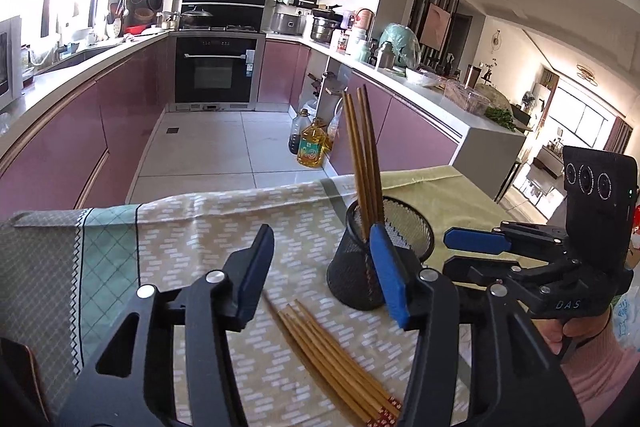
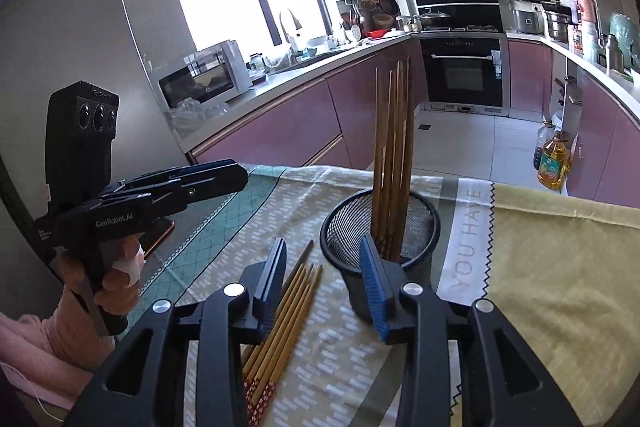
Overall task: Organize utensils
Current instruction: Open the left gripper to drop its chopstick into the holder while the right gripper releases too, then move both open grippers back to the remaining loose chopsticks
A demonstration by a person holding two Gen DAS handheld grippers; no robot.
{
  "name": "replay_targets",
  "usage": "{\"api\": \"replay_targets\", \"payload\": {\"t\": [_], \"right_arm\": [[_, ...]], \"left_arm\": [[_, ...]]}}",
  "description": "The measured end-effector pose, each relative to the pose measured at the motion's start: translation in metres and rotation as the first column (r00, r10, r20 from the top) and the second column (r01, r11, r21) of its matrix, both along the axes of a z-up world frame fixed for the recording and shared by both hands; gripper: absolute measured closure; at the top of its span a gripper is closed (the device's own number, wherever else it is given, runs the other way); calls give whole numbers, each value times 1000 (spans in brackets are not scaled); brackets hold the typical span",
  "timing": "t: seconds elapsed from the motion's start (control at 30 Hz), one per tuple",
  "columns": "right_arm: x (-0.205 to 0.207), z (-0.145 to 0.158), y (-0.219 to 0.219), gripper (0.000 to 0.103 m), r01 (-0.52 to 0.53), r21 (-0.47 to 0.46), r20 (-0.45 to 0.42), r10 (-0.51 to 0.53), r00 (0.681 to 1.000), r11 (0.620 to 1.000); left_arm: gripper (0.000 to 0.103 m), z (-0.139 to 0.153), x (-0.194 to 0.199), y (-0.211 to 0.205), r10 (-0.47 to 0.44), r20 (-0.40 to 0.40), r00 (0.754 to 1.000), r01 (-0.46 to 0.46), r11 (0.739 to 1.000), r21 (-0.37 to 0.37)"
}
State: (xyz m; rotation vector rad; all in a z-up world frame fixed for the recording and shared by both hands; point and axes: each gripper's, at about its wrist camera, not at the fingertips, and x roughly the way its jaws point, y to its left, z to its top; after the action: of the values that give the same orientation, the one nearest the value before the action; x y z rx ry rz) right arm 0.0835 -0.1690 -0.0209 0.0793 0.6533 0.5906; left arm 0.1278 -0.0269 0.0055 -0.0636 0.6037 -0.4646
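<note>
Four brown chopsticks [image 2: 394,155] stand nearly upright in a black mesh cup [image 2: 380,227], leaning on its rim. The cup sits on a patterned cloth [image 2: 312,359] spread over the bench. At about 8 o'clock from the cup in the right wrist view, just beside its foot, a loose bundle of chopsticks [image 2: 276,331] lies flat on the cloth, red-patterned ends toward the camera.

The right gripper [image 2: 324,291] hangs low over the cloth with its fingers parted to a middling gap and nothing between the pads; the bundle lies under the left finger, and the blue pad of the right finger overlaps the cup's near wall.

The left gripper [image 1: 320,267] also has its fingers moderately apart and empty, with the bundle below them and the cup at 1 o'clock.

Each gripper is held by a hand in a pink sleeve [image 1: 596,375].
</note>
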Motion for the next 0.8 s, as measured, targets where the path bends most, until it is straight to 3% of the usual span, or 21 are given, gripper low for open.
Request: {"api": "replay_targets", "payload": {"t": [0.27, 0.43, 0.8], "right_arm": [[-7, -56, 20, 61, -33, -47, -151, 26, 988, 998], [-11, -75, 34, 61, -41, -86, -180, 25, 983, 995], [-20, -88, 45, 61, -22, -143, -190, -5, 982, 989]], "left_arm": [[51, -62, -20, 18, 27, -153, 988, -18, 998, 58], [51, -92, -26, 12, 41, -223, 974, -18, 994, 105], [52, -112, -28, -6, 36, -275, 961, 5, 989, 147]]}}
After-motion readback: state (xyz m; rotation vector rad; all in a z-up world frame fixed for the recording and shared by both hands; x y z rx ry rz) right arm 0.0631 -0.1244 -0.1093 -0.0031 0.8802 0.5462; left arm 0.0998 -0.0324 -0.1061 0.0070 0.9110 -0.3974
